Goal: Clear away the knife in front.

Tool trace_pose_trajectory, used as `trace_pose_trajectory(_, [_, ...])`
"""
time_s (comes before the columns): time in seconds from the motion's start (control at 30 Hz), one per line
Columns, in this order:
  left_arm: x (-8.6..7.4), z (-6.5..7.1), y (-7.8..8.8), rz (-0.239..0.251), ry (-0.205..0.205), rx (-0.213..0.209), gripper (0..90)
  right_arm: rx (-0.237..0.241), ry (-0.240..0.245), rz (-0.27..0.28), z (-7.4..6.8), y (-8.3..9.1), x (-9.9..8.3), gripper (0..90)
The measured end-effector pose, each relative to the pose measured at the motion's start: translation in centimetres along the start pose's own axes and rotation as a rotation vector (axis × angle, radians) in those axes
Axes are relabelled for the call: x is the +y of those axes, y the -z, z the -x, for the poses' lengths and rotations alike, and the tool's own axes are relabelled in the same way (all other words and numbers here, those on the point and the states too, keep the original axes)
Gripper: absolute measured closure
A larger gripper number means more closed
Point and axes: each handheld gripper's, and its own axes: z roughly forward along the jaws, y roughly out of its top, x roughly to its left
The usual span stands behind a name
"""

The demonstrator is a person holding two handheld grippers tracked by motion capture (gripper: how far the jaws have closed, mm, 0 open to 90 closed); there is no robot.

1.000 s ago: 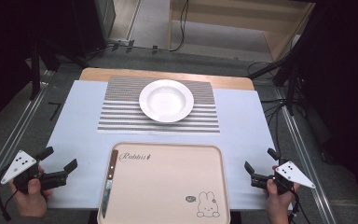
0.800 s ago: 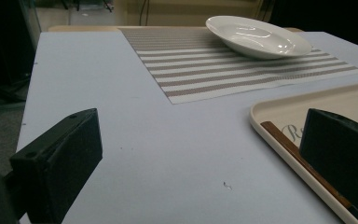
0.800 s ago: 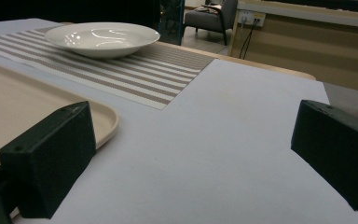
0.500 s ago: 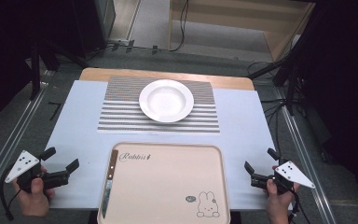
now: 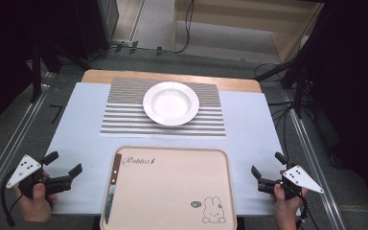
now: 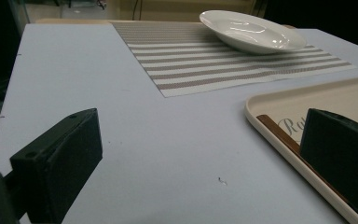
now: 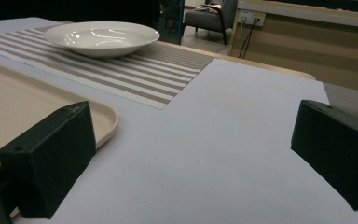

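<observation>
Holding a knife (image 5: 112,188): tray (image 5: 182,191) | plate (image 5: 171,103): bare | left gripper (image 5: 63,165), right gripper (image 5: 267,166): jaws apart

The rectangular beige plastic tray (image 5: 172,191) lying between the two hand-held grippers carries the cursive word "Rabbit" near its far left corner, closer to the left hand-held gripper (image 5: 63,166).

We see a pale table (image 5: 249,129) bearing a striped placemat (image 5: 124,112) at twelve o'clock and a beige tray (image 5: 172,191) at six.
</observation>
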Motion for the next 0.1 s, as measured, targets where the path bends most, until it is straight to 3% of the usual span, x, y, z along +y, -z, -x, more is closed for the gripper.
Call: trace_pose_trajectory(0.1, [-0.01, 0.01, 0.0, -0.001, 0.0, 0.001, 0.0, -0.006, -0.011, -0.013, 0.0, -0.12, 0.01, 0.0])
